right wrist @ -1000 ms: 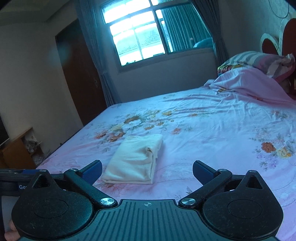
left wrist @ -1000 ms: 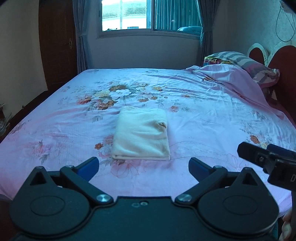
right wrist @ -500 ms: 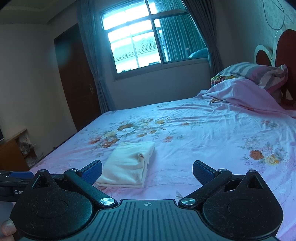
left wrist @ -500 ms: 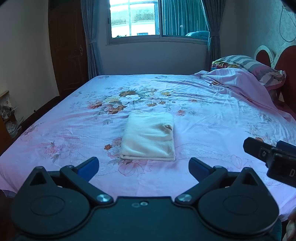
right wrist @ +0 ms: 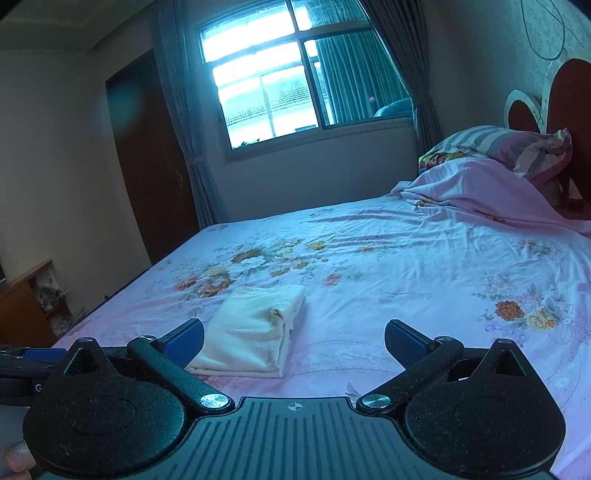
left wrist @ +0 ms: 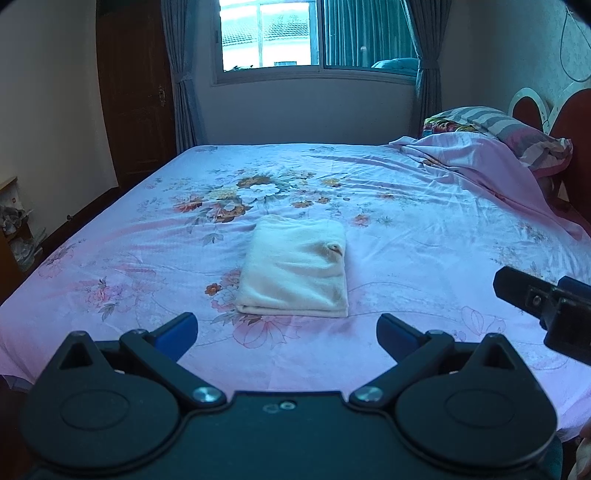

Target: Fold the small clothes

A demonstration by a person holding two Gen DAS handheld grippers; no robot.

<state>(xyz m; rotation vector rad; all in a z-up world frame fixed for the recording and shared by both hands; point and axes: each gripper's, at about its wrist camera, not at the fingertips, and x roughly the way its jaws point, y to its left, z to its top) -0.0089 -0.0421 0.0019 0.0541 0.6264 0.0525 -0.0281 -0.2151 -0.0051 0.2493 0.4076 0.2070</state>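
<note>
A cream garment point(left wrist: 295, 267) lies folded into a neat rectangle on the floral pink bedsheet point(left wrist: 424, 229), near the bed's front edge. It also shows in the right wrist view point(right wrist: 253, 332). My left gripper point(left wrist: 287, 329) is open and empty, held back from the garment's near edge. My right gripper point(right wrist: 294, 339) is open and empty, back and to the right of the garment. The right gripper's body also shows at the right edge of the left wrist view point(left wrist: 546, 301).
A rumpled pink blanket point(left wrist: 480, 162) and striped pillow point(left wrist: 509, 129) lie at the headboard point(right wrist: 569, 99) on the right. A window point(left wrist: 269, 33), curtains and a dark door point(left wrist: 136, 92) stand behind. A low wooden shelf point(right wrist: 26, 306) stands left of the bed.
Both grippers have drawn back and risen away from the folded garment, which now looks smaller and farther off. The garment has not moved. Both jaws stay open.
</note>
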